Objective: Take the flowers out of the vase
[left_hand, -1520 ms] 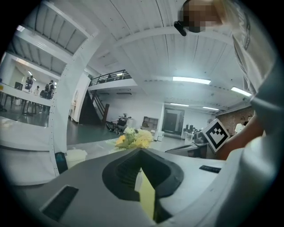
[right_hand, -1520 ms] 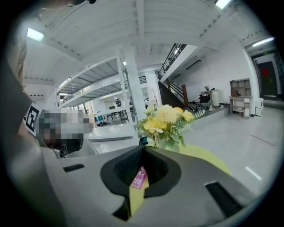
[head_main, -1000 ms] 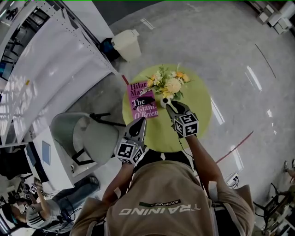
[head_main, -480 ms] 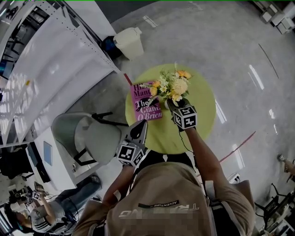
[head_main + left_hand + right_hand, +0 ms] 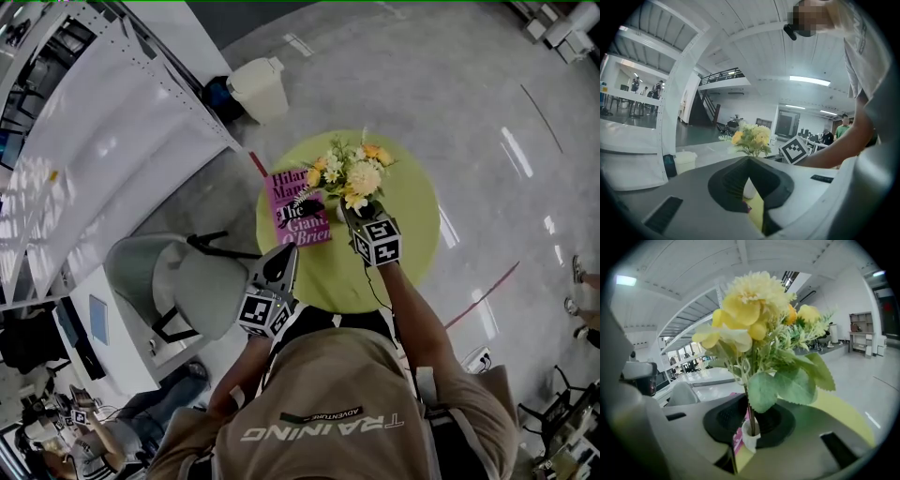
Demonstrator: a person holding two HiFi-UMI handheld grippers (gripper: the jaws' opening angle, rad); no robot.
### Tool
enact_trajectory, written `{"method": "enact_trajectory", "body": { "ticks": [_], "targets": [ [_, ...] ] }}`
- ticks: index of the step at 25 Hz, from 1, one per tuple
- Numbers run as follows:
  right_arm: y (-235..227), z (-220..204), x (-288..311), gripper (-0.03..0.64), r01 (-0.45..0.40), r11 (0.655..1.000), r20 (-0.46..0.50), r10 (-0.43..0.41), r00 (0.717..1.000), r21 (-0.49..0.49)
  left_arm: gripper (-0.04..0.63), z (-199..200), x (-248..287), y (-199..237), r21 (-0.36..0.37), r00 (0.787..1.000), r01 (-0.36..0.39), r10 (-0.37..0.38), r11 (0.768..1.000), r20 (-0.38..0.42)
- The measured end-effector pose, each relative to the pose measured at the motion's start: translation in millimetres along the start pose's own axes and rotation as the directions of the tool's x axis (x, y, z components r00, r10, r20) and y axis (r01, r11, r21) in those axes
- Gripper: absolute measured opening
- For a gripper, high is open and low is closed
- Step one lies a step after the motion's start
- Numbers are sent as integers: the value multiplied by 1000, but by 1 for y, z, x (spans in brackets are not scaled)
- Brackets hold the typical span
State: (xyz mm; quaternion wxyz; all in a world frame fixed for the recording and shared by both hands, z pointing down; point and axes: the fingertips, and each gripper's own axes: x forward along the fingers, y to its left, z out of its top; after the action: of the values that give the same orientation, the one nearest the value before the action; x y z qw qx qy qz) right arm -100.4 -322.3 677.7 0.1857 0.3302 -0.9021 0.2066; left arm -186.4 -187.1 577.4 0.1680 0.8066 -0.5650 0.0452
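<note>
A bunch of yellow, orange and white flowers (image 5: 352,173) stands in a small white vase (image 5: 750,439) on the round green table (image 5: 408,234). My right gripper (image 5: 351,212) reaches in under the blooms. In the right gripper view its jaws are closing (image 5: 751,422) on the thin stems (image 5: 749,401) just above the vase mouth, and the blooms (image 5: 754,305) fill the view above. My left gripper (image 5: 286,251) hangs apart at the table's near left edge, shut and holding nothing. From the left gripper view (image 5: 750,163) the flowers (image 5: 751,138) and vase (image 5: 749,187) show ahead.
A pink book (image 5: 298,211) lies on the table left of the vase. A grey chair (image 5: 178,281) stands to the left of the table. Farther back are a white bin (image 5: 258,89) and a long white panel (image 5: 112,122).
My right gripper has moved in closer under the flowers, up to the stems at the vase mouth. The left gripper has hardly moved.
</note>
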Motion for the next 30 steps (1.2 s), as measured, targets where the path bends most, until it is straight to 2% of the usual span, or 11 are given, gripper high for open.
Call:
{"method": "enact_trajectory", "body": {
  "ticks": [6, 11, 17, 23, 30],
  "targets": [
    [3, 45, -23, 54, 16, 1000, 122, -15, 992, -6, 2, 2, 1, -7, 6, 999, 44, -44, 999, 17],
    [3, 85, -47, 48, 41, 999, 219, -39, 975, -3, 2, 8, 2, -18, 7, 996, 81, -82, 997, 28],
    [-4, 107, -81, 48, 90, 996, 276, -83, 958, -14, 2, 9, 3, -31, 11, 992, 124, -124, 992, 37],
    [-28, 82, -112, 48, 148, 989, 227, -145, 963, 5, 2, 15, 13, -52, 22, 985, 168, -169, 986, 44],
    [-52, 18, -127, 40, 173, 982, 114, -180, 977, 73, 2, 14, 23, -62, 36, 982, 186, -186, 982, 22]
  ]
}}
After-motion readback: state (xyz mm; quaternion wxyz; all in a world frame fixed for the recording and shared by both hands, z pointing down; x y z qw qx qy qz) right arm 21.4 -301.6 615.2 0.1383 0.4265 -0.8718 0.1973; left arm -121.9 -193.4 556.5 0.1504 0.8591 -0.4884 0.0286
